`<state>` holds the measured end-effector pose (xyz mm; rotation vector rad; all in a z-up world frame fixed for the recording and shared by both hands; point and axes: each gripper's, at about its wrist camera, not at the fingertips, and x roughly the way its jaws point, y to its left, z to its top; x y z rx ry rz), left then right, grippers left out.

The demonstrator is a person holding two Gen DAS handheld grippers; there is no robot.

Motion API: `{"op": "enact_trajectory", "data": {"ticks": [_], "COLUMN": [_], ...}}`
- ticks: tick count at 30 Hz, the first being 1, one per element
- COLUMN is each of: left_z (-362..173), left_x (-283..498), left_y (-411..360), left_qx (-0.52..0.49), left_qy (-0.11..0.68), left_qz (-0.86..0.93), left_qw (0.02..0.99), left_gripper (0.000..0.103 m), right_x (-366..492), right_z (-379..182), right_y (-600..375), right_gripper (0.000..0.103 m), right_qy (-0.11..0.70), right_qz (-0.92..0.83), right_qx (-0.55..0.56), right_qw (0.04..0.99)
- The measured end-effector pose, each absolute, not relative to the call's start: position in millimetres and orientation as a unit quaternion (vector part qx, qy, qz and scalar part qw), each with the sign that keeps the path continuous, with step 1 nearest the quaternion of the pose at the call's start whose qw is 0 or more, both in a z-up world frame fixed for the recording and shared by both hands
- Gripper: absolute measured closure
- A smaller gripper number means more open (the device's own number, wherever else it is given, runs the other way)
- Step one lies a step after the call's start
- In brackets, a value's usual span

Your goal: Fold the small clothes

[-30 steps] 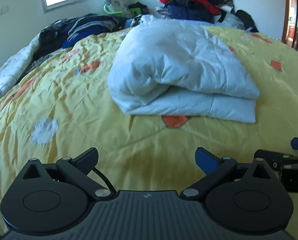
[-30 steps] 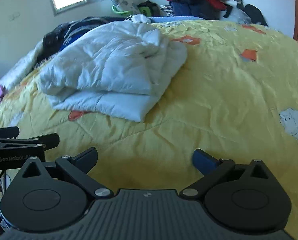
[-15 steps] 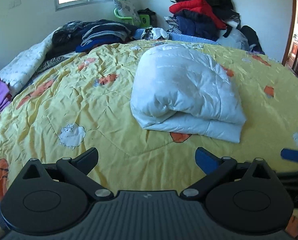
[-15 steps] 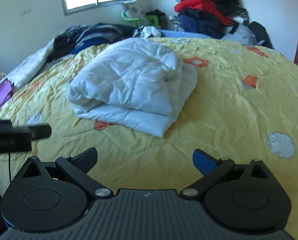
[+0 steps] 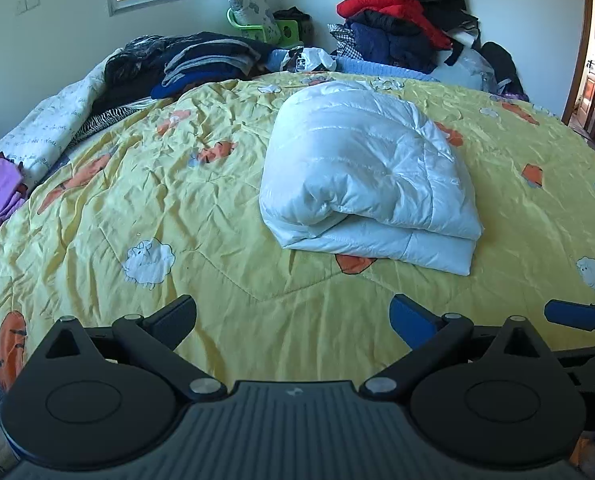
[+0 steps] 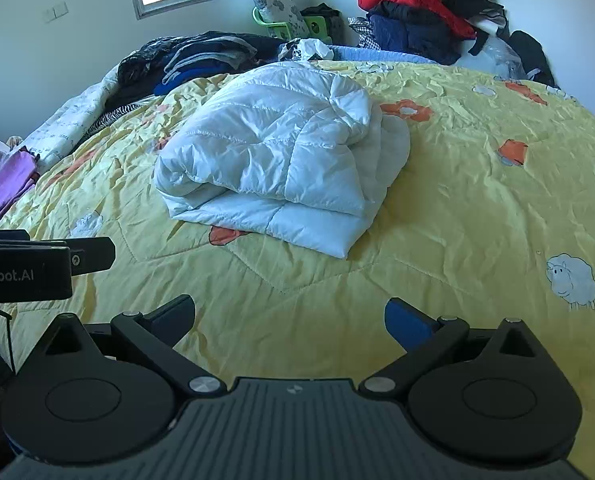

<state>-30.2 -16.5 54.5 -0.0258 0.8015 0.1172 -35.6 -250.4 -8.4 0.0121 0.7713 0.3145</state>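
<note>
The bed (image 5: 225,184) fills both views under a yellow quilt printed with sheep and carrots. Behind the white jacket, against the far wall, a heap of dark and red clothes (image 5: 401,20) rises, and another dark pile (image 5: 193,60) lies to the jacket's far left. The white quilted jacket (image 5: 369,184) sits on the quilt, already doubled into a thick bundle with its layered edge towards the cameras; in the right wrist view it (image 6: 281,168) lies left of centre.

Short of the jacket, nearest the cameras, the left hand-held gripper (image 5: 293,316) hangs with its fingers spread wide and nothing between them. The right hand-held gripper (image 6: 289,316) is likewise spread and empty, just beside the left one.

The fold on this piece looks finished, or nearly so. The next move probably calls for setting the bundle aside, or reaching towards the piles behind the jacket for another garment.
</note>
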Motion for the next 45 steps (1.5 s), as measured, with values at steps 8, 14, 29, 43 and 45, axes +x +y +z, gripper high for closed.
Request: {"op": "enact_trajectory", "data": {"ticks": [8,14,29,43,45], "left_z": [49,43,34,32,33], "left_x": [-30,-25,-17,-14,-17], "left_y": [-17,-16,-6,-5,-7], "left_qx": [-0.016,-0.021,-0.052,-0.061,-0.053], "left_qy": [0.399,0.41,0.434,0.436,0.418], "left_qz": [0.058,0.058,0.055,0.04,0.05], "left_qw": [0.915,0.91,0.898,0.897,0.906], "left_gripper": [0.0,0.0,0.0,0.0,0.0], "right_x": [-36,-32,-25,-23,-22], "right_z": [-11,-14,-18,-20,-19], "right_y": [-253,-254,-251,-250,-251], "right_gripper": [0.0,0.0,0.0,0.001,0.001], "right_qy": [0.376,0.384,0.392,0.394,0.393], "right_qz": [0.148,0.149,0.151,0.153,0.152], "right_qx": [0.011,0.016,0.011,0.01,0.01], "right_qw": [0.915,0.911,0.907,0.906,0.907]}}
